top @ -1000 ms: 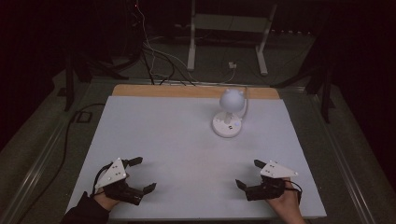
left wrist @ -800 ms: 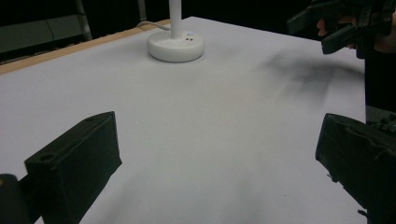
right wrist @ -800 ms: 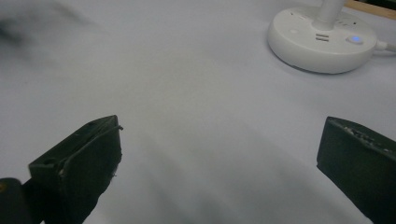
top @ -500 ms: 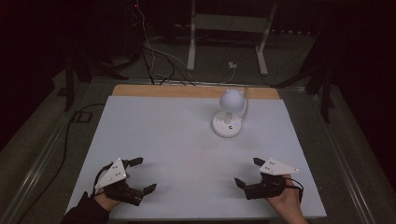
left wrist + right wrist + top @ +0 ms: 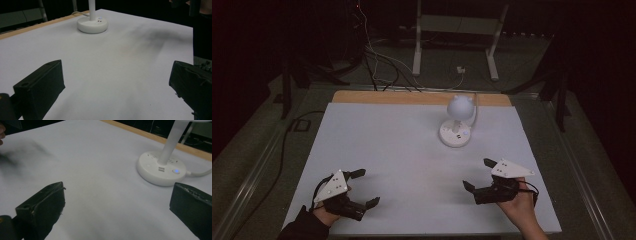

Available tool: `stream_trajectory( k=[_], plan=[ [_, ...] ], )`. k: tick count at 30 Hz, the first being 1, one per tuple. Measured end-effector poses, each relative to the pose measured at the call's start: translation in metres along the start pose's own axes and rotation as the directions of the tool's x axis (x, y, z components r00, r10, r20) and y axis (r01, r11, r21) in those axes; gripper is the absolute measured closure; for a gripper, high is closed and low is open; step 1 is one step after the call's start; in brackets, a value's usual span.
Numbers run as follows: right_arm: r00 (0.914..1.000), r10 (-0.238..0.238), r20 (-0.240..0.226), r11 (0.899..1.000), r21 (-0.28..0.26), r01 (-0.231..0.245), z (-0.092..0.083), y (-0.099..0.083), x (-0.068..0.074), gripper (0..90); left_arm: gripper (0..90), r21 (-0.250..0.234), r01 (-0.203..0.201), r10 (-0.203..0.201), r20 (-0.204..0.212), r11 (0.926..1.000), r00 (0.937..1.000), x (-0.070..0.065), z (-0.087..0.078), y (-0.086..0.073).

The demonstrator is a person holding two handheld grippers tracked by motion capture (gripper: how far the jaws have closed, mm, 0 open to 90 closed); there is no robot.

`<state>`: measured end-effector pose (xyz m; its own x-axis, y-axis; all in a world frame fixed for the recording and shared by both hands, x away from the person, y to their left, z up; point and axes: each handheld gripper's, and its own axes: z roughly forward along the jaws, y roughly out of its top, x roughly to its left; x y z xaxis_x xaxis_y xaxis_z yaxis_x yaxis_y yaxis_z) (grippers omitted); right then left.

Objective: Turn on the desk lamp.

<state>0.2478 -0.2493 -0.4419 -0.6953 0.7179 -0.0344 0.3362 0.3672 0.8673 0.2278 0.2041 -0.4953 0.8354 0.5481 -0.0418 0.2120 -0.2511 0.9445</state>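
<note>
A white desk (image 5: pixel 412 150) is lying under a dim room, seen from above. A small white lamp (image 5: pixel 457 125), with a round head on a short stem and a disc base, is standing at about one o'clock from the desk's centre, toward the far edge; a blue light is glowing on its base (image 5: pixel 176 171) and its cord is trailing off the far side. The left gripper (image 5: pixel 364 189) is resting at seven o'clock near the front edge, its fingers (image 5: pixel 41 86) spread wide and holding nothing. The right gripper (image 5: pixel 477 175) is sitting at five o'clock, its fingers (image 5: pixel 42 206) likewise spread and empty. Both are well apart from the lamp, so the work appears to be only beginning: the reach toward the lamp is not yet made. The right gripper is nearer, with the lamp lying at about eleven o'clock from it; the next move probably calls for that hand travelling forward and slightly inward, coming in low at the base or stem without tipping the head. Open desk is lying between the grippers and the lamp, with nothing in the path. Room is tighter behind the lamp, where a wooden strip (image 5: pixel 387 97) is marking the far edge, and the cord may be limiting how far the lamp can shift.
</note>
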Motion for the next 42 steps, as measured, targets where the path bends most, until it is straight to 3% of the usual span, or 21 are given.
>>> stream_trajectory(
  k=[16,42],
  plan=[
    [0.9998,-0.015,-0.016,1.0,-0.013,0.015,0.015,0.022,-0.001,0.0,0.3,-0.003,0.004,-0.004,0.006,1.0,1.0,0.0,-0.001,0.0],
    [0.9987,-0.039,0.032,0.998,-0.04,0.04,0.04,0.064,-0.012,0.0,0.3,-0.004,0.005,-0.005,0.007,1.0,1.0,0.0,-0.001,0.001]
  ],
)
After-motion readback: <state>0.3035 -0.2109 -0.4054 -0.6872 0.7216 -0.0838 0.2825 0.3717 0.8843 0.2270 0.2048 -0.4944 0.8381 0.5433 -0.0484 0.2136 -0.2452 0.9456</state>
